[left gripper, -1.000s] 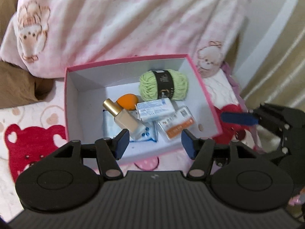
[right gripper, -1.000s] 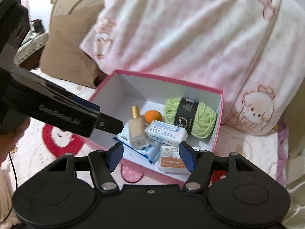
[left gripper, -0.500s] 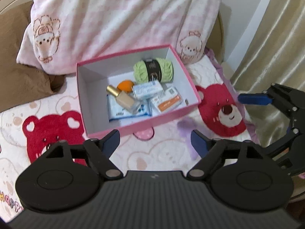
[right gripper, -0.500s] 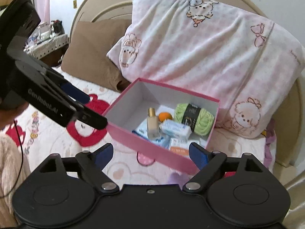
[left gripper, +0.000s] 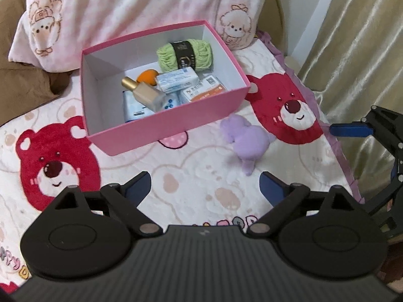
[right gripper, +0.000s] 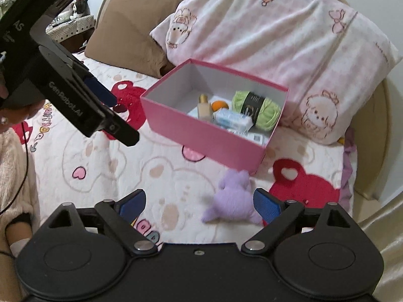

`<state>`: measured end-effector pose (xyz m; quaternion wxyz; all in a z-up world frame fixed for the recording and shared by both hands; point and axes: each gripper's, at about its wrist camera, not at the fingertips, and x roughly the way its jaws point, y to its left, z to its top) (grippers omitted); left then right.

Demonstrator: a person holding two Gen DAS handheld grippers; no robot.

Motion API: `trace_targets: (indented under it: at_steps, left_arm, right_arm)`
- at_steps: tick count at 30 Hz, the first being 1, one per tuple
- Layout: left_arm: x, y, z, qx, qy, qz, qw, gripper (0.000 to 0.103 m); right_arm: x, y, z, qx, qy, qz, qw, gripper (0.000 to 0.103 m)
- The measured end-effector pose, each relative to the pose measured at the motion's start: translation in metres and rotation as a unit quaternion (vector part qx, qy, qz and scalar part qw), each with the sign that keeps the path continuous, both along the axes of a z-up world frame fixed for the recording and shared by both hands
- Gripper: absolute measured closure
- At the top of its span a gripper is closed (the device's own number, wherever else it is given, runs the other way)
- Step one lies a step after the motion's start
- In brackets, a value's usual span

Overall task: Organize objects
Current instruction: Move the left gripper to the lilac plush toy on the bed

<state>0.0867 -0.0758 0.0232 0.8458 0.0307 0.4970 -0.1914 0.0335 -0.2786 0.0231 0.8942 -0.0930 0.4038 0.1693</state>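
Your plush (right gripper: 235, 202), near the bed's (left gripper: 201, 183) right edge, is soft and light; pinch its body. Both claws, left (left gripper: 205, 185) and right (right gripper: 200, 201), have just opened wide, empty.

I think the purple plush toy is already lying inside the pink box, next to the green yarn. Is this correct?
Not quite. The purple plush toy lies outside the pink box, on the blanket in front of it. The green yarn is inside the box. Both wrist views show this.
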Motion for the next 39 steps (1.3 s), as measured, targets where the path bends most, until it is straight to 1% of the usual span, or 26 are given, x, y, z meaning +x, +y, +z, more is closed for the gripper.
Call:
trace_targets:
  at_steps: [2, 4, 6, 8, 10, 13, 19, 21, 23, 25, 28, 31, 33, 35, 36, 37, 38, 39]
  left_arm:
    - [-0.005, -0.006, -0.011, 0.001, -0.006, -0.007, 1.0, 0.009]
    - [-0.01, -0.01, -0.019, -0.005, -0.011, -0.005, 0.9999, 0.009]
    - [-0.011, -0.012, -0.027, -0.019, -0.013, -0.006, 0.9997, 0.009]
    - [-0.011, -0.017, -0.037, -0.032, -0.014, -0.005, 0.9994, 0.009]
    - [-0.007, -0.021, -0.046, -0.042, -0.008, 0.0, 0.9991, 0.009]
    - [-0.001, -0.029, -0.06, -0.054, -0.017, 0.0, 0.9984, 0.011]
    - [0.015, -0.048, -0.091, -0.046, -0.048, -0.003, 0.9978, 0.013]
    - [0.022, -0.052, -0.104, -0.047, -0.052, 0.013, 0.9975, 0.013]
    - [0.032, -0.054, -0.12, -0.051, -0.044, 0.023, 0.9974, 0.016]
    - [0.038, -0.054, -0.134, -0.069, -0.039, 0.026, 0.9965, 0.017]
    - [0.041, -0.056, -0.146, -0.097, -0.046, 0.023, 0.994, 0.018]
    - [0.044, -0.059, -0.154, -0.153, -0.03, 0.01, 0.9877, 0.018]
    - [0.044, -0.063, -0.157, -0.163, -0.036, 0.01, 0.986, 0.018]
    - [0.047, -0.071, -0.161, -0.153, -0.042, 0.014, 0.9872, 0.018]
    - [0.049, -0.074, -0.163, -0.147, -0.044, 0.019, 0.988, 0.019]
    - [0.05, -0.076, -0.167, -0.146, -0.043, 0.024, 0.988, 0.03]
    - [0.052, -0.076, -0.169, -0.149, -0.039, 0.028, 0.9877, 0.037]
    - [0.053, -0.076, -0.173, -0.154, -0.028, 0.031, 0.9872, 0.046]
  right_arm:
    - [-0.003, -0.003, -0.01, 0.014, 0.002, -0.003, 1.0, 0.008]
    - [-0.004, -0.006, -0.02, 0.026, 0.002, -0.008, 1.0, 0.008]
    - [-0.002, -0.011, -0.03, 0.059, 0.003, -0.016, 0.998, 0.009]
    - [0.003, -0.017, -0.042, 0.1, 0.02, -0.031, 0.994, 0.009]
    - [0.007, -0.019, -0.053, 0.108, 0.021, -0.045, 0.993, 0.009]
    - [0.013, -0.019, -0.067, 0.097, 0.009, -0.047, 0.994, 0.009]
    - [0.026, -0.021, -0.106, 0.061, -0.027, -0.035, 0.997, 0.009]
    - [0.033, -0.021, -0.12, 0.041, -0.029, -0.038, 0.998, 0.009]
    - [0.041, -0.023, -0.132, 0.031, -0.021, -0.046, 0.998, 0.009]
    - [0.046, -0.025, -0.139, 0.016, -0.024, -0.054, 0.998, 0.009]
    - [0.052, -0.024, -0.147, -0.011, -0.035, -0.04, 0.999, 0.009]
    - [0.057, -0.018, -0.157, -0.059, -0.042, 0.001, 0.997, 0.009]
    - [0.06, -0.017, -0.165, -0.077, -0.042, 0.019, 0.996, 0.008]
    - [0.064, -0.018, -0.171, -0.081, -0.041, 0.029, 0.995, 0.006]
    - [0.066, -0.018, -0.174, -0.078, -0.04, 0.027, 0.996, 0.004]
    - [0.067, -0.021, -0.175, -0.07, -0.04, 0.023, 0.996, 0.003]
    - [0.069, -0.023, -0.176, -0.059, -0.037, 0.014, 0.997, 0.003]
    - [0.069, -0.026, -0.176, -0.047, -0.03, 0.003, 0.998, 0.003]
